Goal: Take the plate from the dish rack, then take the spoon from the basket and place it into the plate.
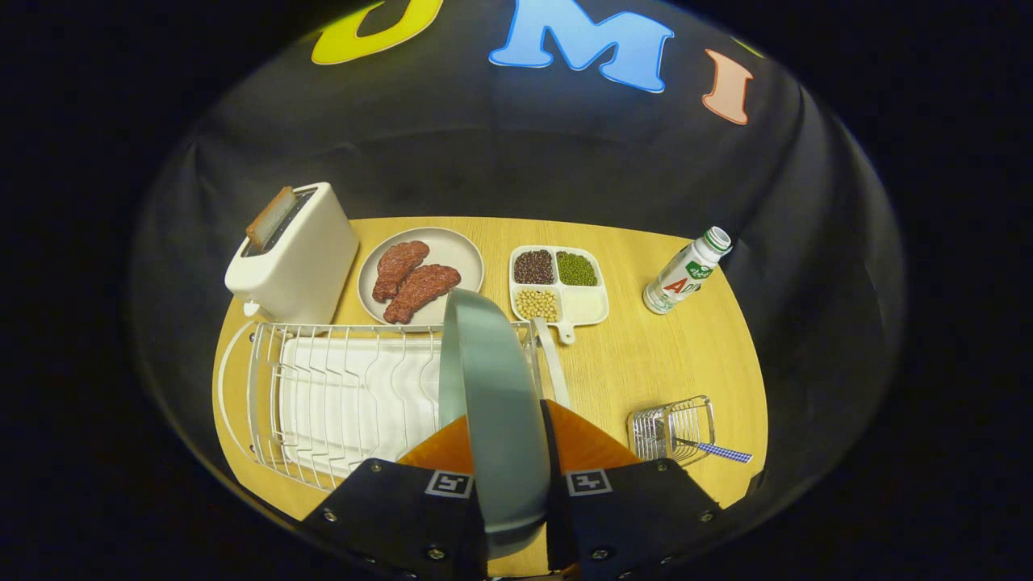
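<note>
Grey-green plate (pixel 494 387) upright on edge, long axis pointing away, clamped between tool (pixel 510 460) fingers above dish rack (pixel 323 395).

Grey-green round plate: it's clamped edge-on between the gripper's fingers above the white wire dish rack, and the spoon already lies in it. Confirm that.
Not quite. The gripper does clamp the grey-green round plate edge-on above the white wire dish rack, but the gripper view shows the blue-checked-handled spoon in the small wire basket, not in the plate.

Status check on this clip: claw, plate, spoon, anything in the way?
Claw shut on plate, held edge-on over dish rack. Spoon lies in basket, untouched. Nothing in the way.
</note>
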Tool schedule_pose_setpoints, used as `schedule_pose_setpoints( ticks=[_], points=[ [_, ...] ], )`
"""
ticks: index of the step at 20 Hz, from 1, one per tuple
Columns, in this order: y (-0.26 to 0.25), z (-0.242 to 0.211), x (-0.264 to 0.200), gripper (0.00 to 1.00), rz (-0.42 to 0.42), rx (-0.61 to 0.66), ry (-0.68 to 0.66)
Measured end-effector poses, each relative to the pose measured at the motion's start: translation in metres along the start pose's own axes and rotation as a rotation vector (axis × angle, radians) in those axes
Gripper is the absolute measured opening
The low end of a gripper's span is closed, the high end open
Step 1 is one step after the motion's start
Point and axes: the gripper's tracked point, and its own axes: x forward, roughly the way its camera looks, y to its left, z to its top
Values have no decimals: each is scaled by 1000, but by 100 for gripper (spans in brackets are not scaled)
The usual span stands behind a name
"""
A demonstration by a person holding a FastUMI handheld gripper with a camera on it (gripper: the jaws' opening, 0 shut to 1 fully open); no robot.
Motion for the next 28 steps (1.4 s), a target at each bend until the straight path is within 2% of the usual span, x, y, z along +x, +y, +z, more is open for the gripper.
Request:
schedule_pose_setpoints(
  ticks=[6,9,14,20,28],
  points=[
    [-31,-22,-35,27,92,91,-9],
    [-49,-38,-44,27,166,135,10],
    [-89,-59,-55,27,216,155,25],
    [-100,-83,-65,27,367,188,35],
    [-112,-134,-63,27,476,182,62]
  ],
)
